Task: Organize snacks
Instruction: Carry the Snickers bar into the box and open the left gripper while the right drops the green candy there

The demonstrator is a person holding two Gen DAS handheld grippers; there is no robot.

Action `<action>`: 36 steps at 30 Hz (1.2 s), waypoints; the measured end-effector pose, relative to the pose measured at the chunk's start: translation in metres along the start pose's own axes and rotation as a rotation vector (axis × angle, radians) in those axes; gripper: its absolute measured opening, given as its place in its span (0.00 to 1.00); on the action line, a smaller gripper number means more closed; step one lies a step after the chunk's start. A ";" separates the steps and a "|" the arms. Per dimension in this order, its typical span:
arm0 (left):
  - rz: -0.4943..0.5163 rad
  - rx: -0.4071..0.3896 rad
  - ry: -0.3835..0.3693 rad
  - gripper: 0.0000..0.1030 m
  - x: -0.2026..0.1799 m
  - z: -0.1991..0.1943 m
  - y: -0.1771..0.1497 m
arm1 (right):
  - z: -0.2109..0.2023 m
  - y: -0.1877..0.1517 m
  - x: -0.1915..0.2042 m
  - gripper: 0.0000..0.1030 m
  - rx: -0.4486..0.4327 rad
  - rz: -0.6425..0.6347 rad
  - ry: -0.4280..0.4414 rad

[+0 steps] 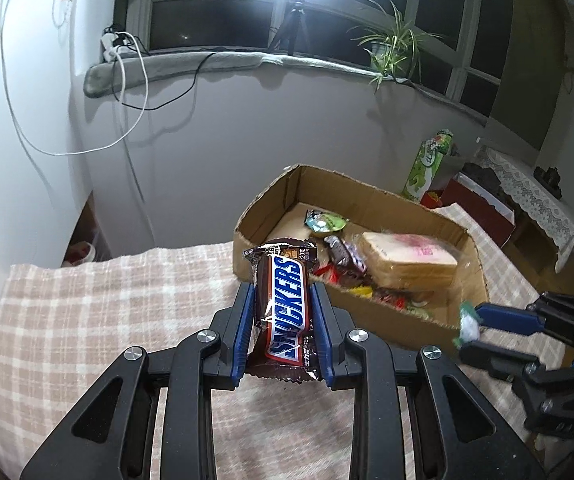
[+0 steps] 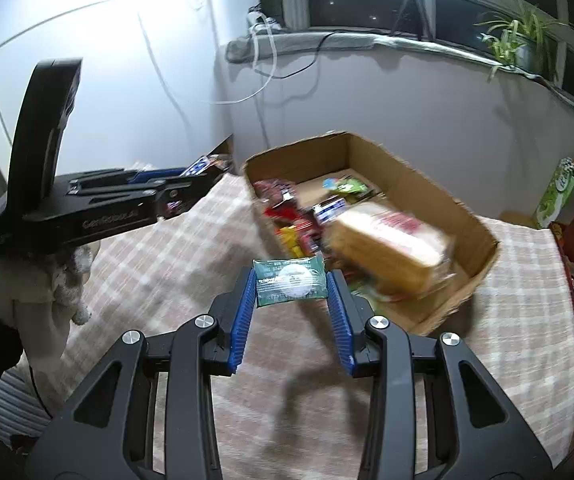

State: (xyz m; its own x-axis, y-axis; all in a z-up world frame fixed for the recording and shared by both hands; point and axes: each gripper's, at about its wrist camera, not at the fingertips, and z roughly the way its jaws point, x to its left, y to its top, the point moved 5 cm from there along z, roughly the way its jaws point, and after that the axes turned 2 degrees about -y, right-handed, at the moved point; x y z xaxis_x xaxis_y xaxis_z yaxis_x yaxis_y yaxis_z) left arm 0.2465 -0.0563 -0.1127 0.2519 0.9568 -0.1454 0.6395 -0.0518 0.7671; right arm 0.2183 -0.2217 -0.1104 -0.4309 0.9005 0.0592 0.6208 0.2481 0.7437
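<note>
A plaid pink-and-cream tablecloth [image 1: 99, 304] covers the table, and on it sits the open cardboard box [image 1: 271, 200], its torn corrugated walls brown and rough-edged. Inside the box lies a wrapped loaf of sliced bread [image 1: 407, 260], squarish and pale, with a heap of small glossy red, yellow and dark wrappers beside it and a green foil packet [image 1: 325, 220] toward the far wall. The right wrist view blurs the loaf and the heap, while the left wrist view shows them sharper. Just short of the box's near wall, the left gripper [image 1: 283, 320] is clenched on a Snickers bar [image 1: 285, 308], brown crinkled wrapper pinched lengthwise between ribbed blue pads; its near end is partly hidden by the jaws. Only the right wrist view shows the right gripper [image 2: 291, 292] head-on, gripping a flat dark-green sachet [image 2: 289, 282] with a white round label, also just before the box; its print is unreadable.
</note>
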 end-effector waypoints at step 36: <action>0.010 0.074 -0.009 0.26 -0.031 0.068 0.036 | 0.073 0.057 -0.083 0.38 0.062 0.055 -0.061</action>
State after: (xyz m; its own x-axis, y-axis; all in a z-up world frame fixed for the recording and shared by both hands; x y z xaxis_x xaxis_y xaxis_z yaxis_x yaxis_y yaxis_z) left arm 0.3106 -0.1074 -0.1231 0.2651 0.9535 -0.1435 0.6889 -0.0832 0.7200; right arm 0.3375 -0.2566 -0.1212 -0.3557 0.9329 0.0568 0.6822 0.2176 0.6980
